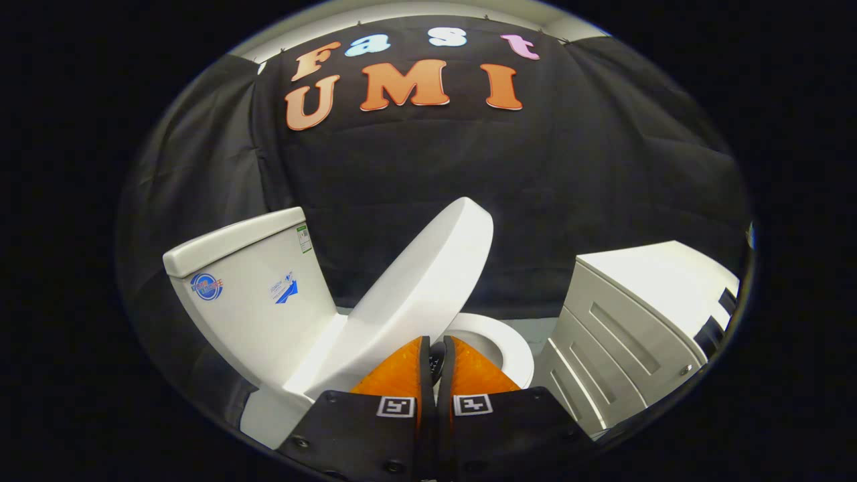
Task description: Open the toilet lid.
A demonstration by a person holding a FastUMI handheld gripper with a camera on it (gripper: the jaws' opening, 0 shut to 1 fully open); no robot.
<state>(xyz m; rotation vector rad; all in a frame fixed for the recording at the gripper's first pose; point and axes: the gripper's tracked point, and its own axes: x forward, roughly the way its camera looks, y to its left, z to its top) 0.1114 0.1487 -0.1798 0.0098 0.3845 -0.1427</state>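
The toilet lid (418,291) stands raised at a steep slant, roughly halfway up, its free edge high and leaning toward the tank (251,294). Its hinge end sits low beside the tank's base. The lid is white, smooth and oval, and its top face is toward the camera.

The gripper (435,348) is narrow: the two orange fingers (398,371) lie almost together with only a thin dark gap between them. Their tips sit at the lower edge of the raised lid, where it meets the bowl. Whether the fingers pinch the lid edge or merely rest against it cannot be told; the contact is hidden behind the fingertips.

The toilet seat (499,338), a white ring, shows just beyond the right finger, lying flat over the bowl.

The tank stands to the left of the lid, white, with its cover in place and stickers on its front face.

A white cabinet (636,321) with panelled drawer fronts stands to the right of the toilet, near it but apart.
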